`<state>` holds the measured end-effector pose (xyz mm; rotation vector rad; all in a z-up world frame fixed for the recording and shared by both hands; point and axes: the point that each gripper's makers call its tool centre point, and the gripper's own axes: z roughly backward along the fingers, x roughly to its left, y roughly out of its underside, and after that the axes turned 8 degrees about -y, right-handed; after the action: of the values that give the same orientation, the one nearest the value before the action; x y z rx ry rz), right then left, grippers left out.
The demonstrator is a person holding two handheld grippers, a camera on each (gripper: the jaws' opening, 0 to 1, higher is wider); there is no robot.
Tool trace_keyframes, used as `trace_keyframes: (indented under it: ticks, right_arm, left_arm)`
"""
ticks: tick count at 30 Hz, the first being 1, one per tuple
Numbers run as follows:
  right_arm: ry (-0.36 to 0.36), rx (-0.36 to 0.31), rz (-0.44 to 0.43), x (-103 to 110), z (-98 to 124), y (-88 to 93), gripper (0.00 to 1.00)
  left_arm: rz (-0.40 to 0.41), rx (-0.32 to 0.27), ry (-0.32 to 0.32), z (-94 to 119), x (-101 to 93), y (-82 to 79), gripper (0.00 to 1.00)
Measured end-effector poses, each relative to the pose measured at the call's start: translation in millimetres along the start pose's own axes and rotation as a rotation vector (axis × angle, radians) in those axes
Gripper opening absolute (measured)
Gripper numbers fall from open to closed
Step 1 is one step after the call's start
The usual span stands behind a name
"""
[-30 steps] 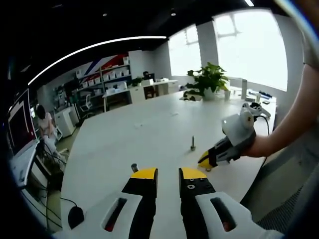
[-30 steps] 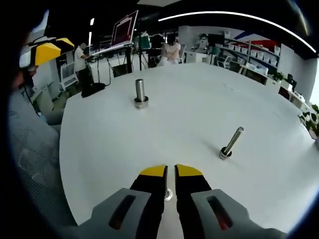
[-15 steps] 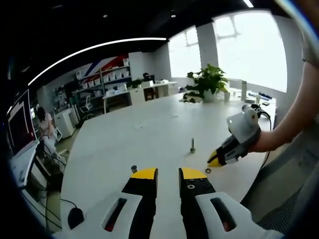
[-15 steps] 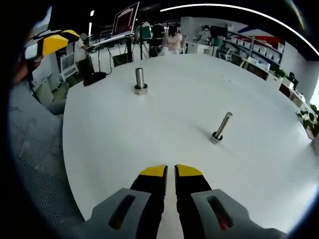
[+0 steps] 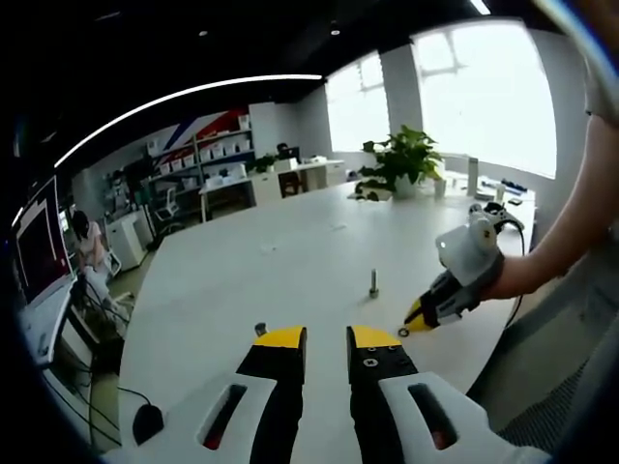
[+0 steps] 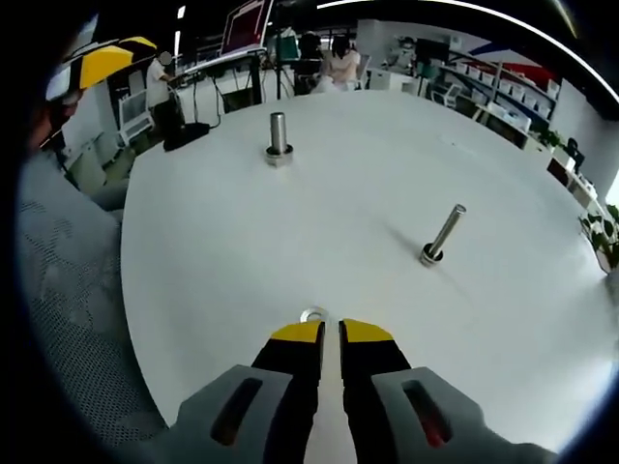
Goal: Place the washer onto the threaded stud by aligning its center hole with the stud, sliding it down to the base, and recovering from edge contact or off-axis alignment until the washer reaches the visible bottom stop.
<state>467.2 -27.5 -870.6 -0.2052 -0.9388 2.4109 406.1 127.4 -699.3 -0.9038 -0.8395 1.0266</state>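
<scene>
The small silver metal washer [image 6: 311, 314] lies flat on the white round table [image 6: 213, 261] at lower centre, just beyond my right gripper [image 6: 332, 332], jaws nearly together and empty; the slim threaded steel stud [image 6: 440, 237] at right stands bare, so everything remains.

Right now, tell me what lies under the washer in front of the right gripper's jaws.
The washer lies flat on the bare white table, just beyond the right gripper. The table shows through its center hole; nothing else is visible beneath it.
</scene>
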Motion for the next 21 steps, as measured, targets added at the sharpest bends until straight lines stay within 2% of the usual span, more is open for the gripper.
trace_keyframes:
  ticks: [4,5,8,14,21]
  right_arm:
    - [-0.011,0.019,0.003,3.7,-3.6,0.7,0.09]
    - [-0.005,-0.002,0.013,4.4,-4.5,-4.4,0.09]
    - [-0.007,0.017,0.012,5.1,-4.1,-3.6,0.07]
    - [-0.02,0.006,-0.011,7.6,-3.3,-2.1,0.06]
    - [-0.037,0.008,0.017,8.5,-3.1,-1.1,0.05]
  left_arm:
    - [0.001,-0.002,-0.005,-0.1,1.5,-0.7,0.15]
    - [0.001,-0.002,-0.007,0.0,1.9,-0.8,0.15]
    - [0.002,-0.002,-0.009,0.1,2.6,-0.6,0.15]
    - [0.003,-0.001,-0.013,0.4,3.4,-0.7,0.14]
    - [0.001,-0.001,-0.015,0.0,3.8,-0.7,0.14]
